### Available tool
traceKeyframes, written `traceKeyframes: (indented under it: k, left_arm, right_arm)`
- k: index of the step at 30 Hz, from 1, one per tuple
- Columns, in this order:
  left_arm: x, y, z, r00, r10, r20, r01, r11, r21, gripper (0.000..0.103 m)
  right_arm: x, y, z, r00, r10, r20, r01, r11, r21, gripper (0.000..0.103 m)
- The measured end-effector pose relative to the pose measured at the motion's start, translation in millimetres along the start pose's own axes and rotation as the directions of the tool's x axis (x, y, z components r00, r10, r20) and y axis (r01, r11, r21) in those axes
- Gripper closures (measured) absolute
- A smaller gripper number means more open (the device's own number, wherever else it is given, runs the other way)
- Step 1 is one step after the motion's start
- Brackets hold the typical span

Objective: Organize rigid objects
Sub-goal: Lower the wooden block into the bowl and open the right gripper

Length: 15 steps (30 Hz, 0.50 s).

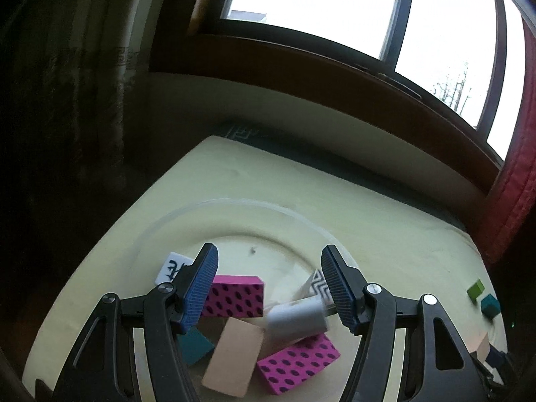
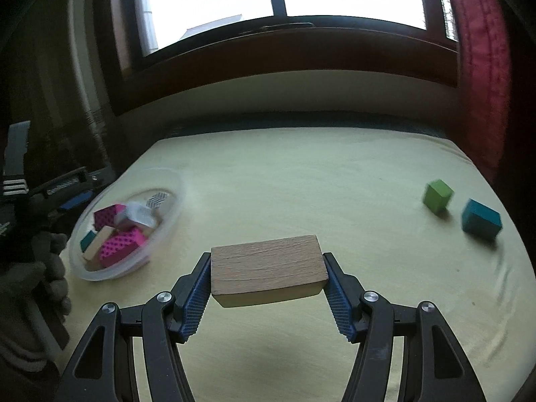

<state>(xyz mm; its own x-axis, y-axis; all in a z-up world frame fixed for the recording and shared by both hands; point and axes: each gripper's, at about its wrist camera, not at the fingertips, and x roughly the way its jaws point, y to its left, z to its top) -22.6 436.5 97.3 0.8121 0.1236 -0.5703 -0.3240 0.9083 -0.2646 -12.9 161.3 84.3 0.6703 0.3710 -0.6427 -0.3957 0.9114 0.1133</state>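
My right gripper (image 2: 267, 279) is shut on a flat wooden block (image 2: 268, 269), held above the pale yellow table (image 2: 318, 174). To its left stands a clear plastic bowl (image 2: 174, 201) with several blocks: pink dotted ones (image 2: 122, 243), a tan one, a teal one and a grey one. My left gripper (image 1: 269, 279) hangs open over that bowl (image 1: 187, 216), above a pink dotted block (image 1: 234, 296), a grey cylinder-like piece (image 1: 296, 320) and a tan block (image 1: 234, 356). A green cube (image 2: 437, 196) and a teal cube (image 2: 480, 219) lie on the table at the far right.
A window with a dark wooden sill (image 2: 284, 53) runs behind the table. A red curtain (image 2: 479, 67) hangs at the right. A gloved hand (image 2: 37, 278) holds the left gripper at the left edge of the right wrist view. A white tile (image 1: 172, 266) with a dark mark lies in the bowl.
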Motion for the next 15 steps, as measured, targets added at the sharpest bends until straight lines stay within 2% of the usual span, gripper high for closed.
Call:
traceKeyframes:
  k: [15]
  left_arm:
    - [0,14,3,0.998,0.057,0.016,-0.057,0.998,-0.033,0.038]
  right_arm:
    - [26,69,25,0.992,0.129,-0.006,-0.129,0.987,-0.093,0.037]
